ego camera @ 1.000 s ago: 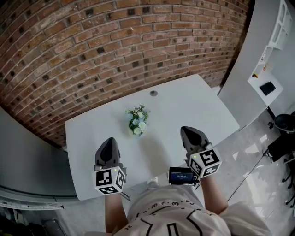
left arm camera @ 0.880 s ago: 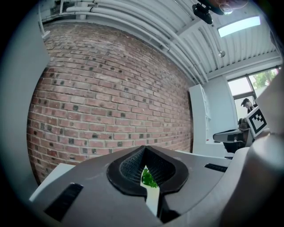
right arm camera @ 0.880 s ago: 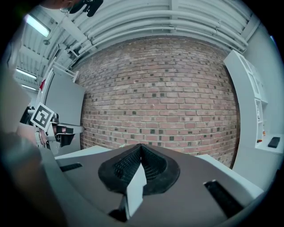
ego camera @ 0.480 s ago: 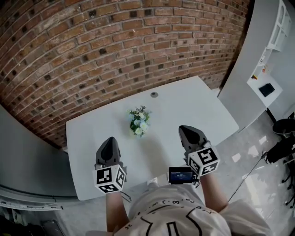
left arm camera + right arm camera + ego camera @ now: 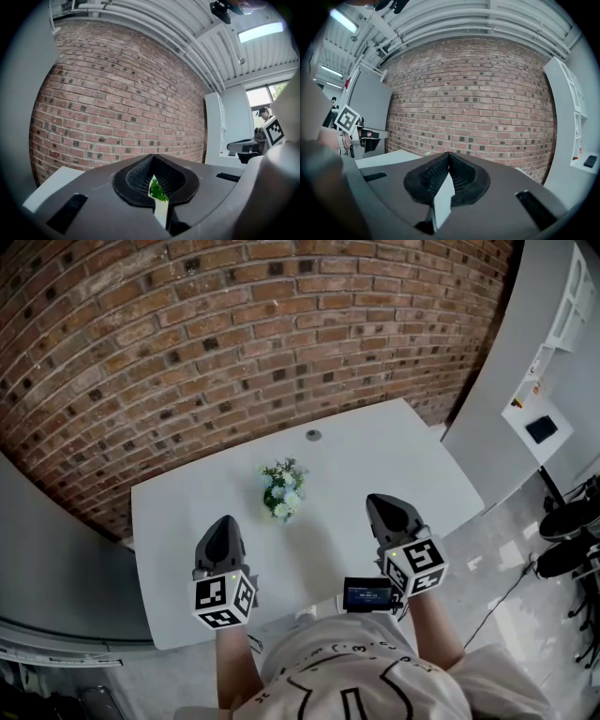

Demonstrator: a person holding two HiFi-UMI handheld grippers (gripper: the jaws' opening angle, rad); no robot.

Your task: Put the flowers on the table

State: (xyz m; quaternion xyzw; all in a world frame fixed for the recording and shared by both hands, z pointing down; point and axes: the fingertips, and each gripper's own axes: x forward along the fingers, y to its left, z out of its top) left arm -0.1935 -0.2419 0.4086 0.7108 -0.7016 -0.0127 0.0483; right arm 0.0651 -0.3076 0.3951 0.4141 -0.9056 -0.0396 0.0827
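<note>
A small bunch of flowers (image 5: pixel 281 489) is standing upright on the white table (image 5: pixel 412 456). The left gripper (image 5: pixel 222 523) and right gripper (image 5: pixel 385 508) are hovering over its near edge, jaws closed and empty, the flowers lying ahead between them, slightly nearer the left.

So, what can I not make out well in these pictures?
- Flowers: head view, too small to show any vase; left gripper view, the shut left claw hides all but a green bit.
- Round spot on the table: head view, too small to name.
- Screen near the right claw: head view, text too small.
</note>
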